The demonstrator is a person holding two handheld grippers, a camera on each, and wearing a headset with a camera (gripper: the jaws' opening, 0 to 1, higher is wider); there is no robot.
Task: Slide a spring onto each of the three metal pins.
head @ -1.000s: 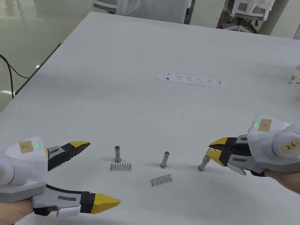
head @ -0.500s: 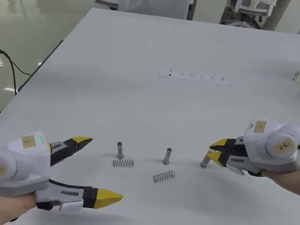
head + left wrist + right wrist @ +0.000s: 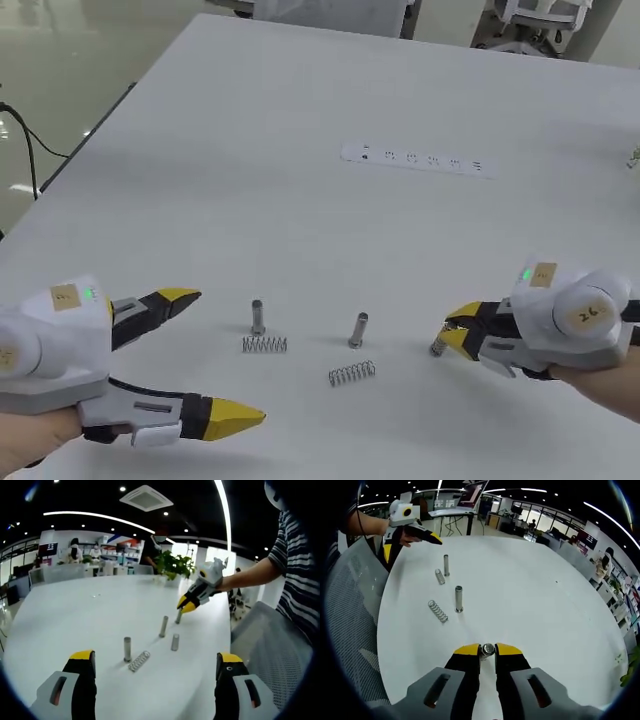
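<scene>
gleaming in right tongs (image 3: 487, 651) — silvery pin (image 3: 487, 648)

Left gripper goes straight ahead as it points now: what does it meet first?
Most likely the loose spring lying beside the nearest pin, roughly centred between its open jaws; depth is uncertain.

Near the bench's (image 3: 200, 180) near edge stand the left pin (image 3: 257, 316), middle pin (image 3: 359, 329) and right pin (image 3: 438, 346) in a row, the left spring (image 3: 264, 345) and middle spring (image 3: 352, 373) just before the first two, the power strip (image 3: 418, 160) well behind.
</scene>
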